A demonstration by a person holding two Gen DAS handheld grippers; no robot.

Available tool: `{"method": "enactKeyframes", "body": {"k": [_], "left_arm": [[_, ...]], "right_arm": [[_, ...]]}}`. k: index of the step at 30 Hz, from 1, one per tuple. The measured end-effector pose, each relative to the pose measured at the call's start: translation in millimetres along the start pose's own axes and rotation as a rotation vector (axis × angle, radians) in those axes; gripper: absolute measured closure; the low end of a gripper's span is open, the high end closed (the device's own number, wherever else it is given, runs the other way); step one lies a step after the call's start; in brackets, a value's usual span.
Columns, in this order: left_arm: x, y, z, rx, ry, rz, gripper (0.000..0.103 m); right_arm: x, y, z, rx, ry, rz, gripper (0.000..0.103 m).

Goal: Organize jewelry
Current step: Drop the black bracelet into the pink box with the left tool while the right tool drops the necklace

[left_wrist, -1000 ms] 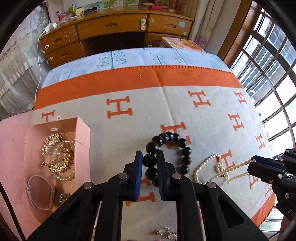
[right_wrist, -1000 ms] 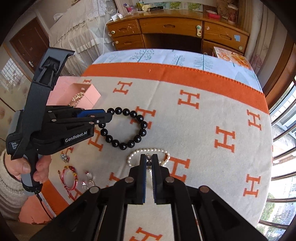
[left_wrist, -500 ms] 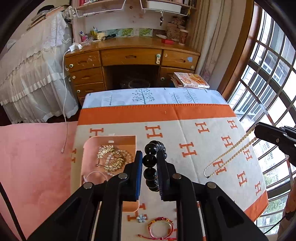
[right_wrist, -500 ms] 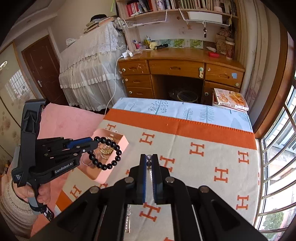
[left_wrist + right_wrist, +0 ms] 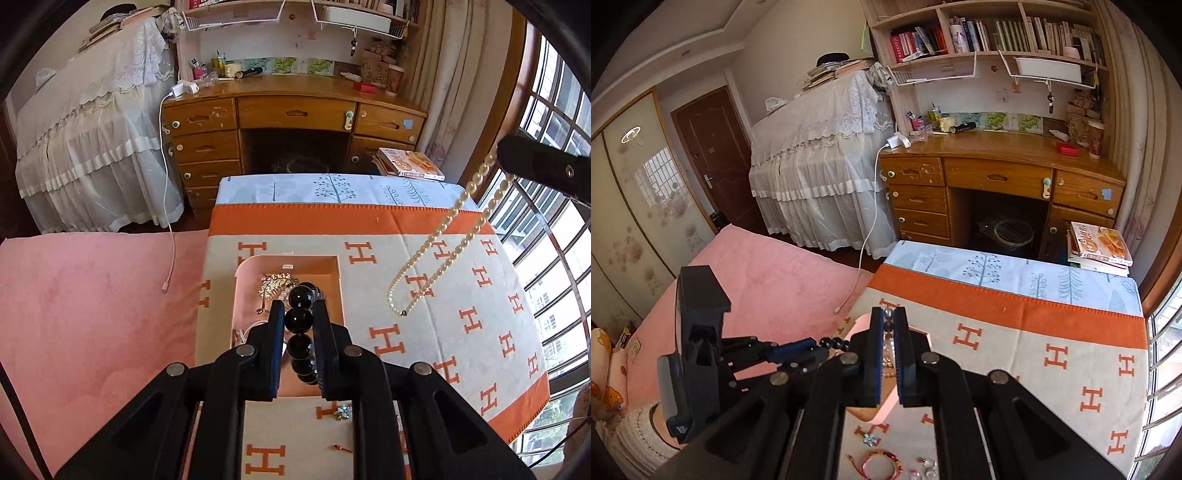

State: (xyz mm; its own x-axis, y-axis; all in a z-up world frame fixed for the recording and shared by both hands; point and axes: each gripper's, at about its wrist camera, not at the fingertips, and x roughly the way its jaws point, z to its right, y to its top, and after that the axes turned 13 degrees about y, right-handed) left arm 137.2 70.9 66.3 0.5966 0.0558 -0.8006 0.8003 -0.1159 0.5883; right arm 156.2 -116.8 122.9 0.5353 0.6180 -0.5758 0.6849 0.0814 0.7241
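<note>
My left gripper [image 5: 299, 308] is shut on a black bead bracelet [image 5: 300, 317] and holds it hanging above the pink jewelry box [image 5: 334, 264], which holds gold and pearl pieces [image 5: 275, 284]. My right gripper [image 5: 887, 320] is shut on a pearl necklace [image 5: 436, 254], which dangles high over the blanket at the right of the left wrist view. In the right wrist view the left gripper [image 5: 812, 349] with the black beads [image 5: 834, 342] is at the lower left, beside the box [image 5: 862, 321].
An orange and cream H-pattern blanket [image 5: 424, 332] covers the table. A flower brooch [image 5: 342, 412], a red bracelet [image 5: 881, 463] and small earrings [image 5: 925, 465] lie near its front edge. A wooden desk [image 5: 295, 118] and books [image 5: 406, 164] stand beyond. Pink bedding [image 5: 92, 314] lies left.
Both grippers rose further from the blanket. The left one carried the black bracelet over the pink box. The right one lifted the pearl necklace higher and moved left toward the box.
</note>
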Motion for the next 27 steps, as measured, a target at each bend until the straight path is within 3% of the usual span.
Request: {"method": "enactKeyframes", "body": {"k": [12, 25, 27], "left_arm": [[58, -26, -18, -0.021, -0.019, -0.118, 0.090], [76, -31, -11, -0.026, -0.108, -0.150, 0.090], [80, -32, -11, -0.033, -0.111, -0.156, 0.086]], "right_arm": [[87, -4, -7, 0.041, 0.032, -0.120, 0.098], [138, -20, 9, 0.102, 0.008, -0.256, 0.097], [140, -22, 11, 0.107, 0.007, -0.265, 0.097]]}}
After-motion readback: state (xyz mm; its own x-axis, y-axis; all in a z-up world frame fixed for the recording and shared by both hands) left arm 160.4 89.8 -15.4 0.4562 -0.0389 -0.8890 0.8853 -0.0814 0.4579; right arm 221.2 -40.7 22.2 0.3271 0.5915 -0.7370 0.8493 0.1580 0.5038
